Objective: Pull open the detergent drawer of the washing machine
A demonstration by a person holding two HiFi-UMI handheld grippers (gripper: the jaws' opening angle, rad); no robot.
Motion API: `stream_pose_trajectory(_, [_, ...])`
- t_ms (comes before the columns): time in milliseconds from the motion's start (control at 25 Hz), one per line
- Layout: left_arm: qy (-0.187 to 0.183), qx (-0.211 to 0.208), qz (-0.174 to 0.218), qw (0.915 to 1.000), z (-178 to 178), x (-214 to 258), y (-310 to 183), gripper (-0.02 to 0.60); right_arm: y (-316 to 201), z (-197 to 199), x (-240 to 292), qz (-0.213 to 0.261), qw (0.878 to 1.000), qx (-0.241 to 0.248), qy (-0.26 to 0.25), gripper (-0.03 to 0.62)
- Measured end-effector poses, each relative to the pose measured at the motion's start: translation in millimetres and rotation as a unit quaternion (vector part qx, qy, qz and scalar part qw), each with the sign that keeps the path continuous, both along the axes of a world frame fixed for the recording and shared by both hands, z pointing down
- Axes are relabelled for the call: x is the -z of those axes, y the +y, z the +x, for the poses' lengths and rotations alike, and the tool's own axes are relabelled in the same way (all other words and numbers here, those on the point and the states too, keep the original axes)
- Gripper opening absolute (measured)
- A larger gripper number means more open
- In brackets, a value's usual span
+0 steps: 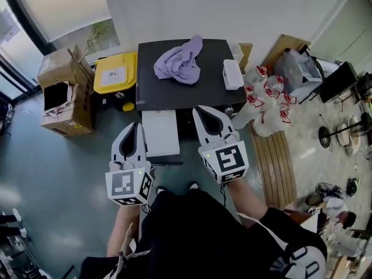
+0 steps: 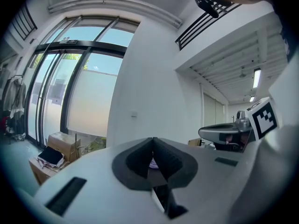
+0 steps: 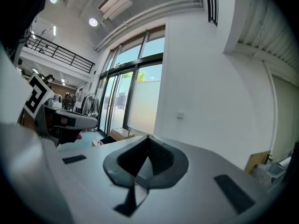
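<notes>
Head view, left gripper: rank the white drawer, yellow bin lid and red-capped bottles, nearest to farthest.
1. white drawer: right beside the left gripper, on its right.
2. yellow bin lid: ahead and slightly left.
3. red-capped bottles: far across, at the view's right.

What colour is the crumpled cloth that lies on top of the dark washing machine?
The crumpled cloth is light purple; the head view shows it best.

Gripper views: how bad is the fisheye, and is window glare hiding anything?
Left gripper view: heavy fisheye, dark corners, window bright but readable, left gripper sharp. Right gripper view: same warp, ceiling lamp flares slightly, right gripper sharp. Head view: even light, mild edge bending.
</notes>
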State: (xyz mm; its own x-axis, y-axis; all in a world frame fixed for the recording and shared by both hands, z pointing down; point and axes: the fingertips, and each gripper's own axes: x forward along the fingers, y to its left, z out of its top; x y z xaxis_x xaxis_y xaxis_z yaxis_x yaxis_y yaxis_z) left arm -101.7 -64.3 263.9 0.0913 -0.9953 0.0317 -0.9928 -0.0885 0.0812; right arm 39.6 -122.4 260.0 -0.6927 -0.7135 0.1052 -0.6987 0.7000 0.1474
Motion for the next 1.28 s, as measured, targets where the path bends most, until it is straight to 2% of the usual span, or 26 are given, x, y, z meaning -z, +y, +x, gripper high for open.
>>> stream_pose_trajectory(560, [-0.009,-0.007,0.009,0.9999,7.3,-0.6,2.3,0.023,3.8,-4.2,-6.3,0.0,1.0,0.003,-0.01,0.009])
stream_pose_trajectory(1280, [0.001,-0.007,0.019,0.9998,18.2,5.2,2.1,0.021,4.6,9.7,-2.6,0.002,1.0,-0.01,-0.019,0.009])
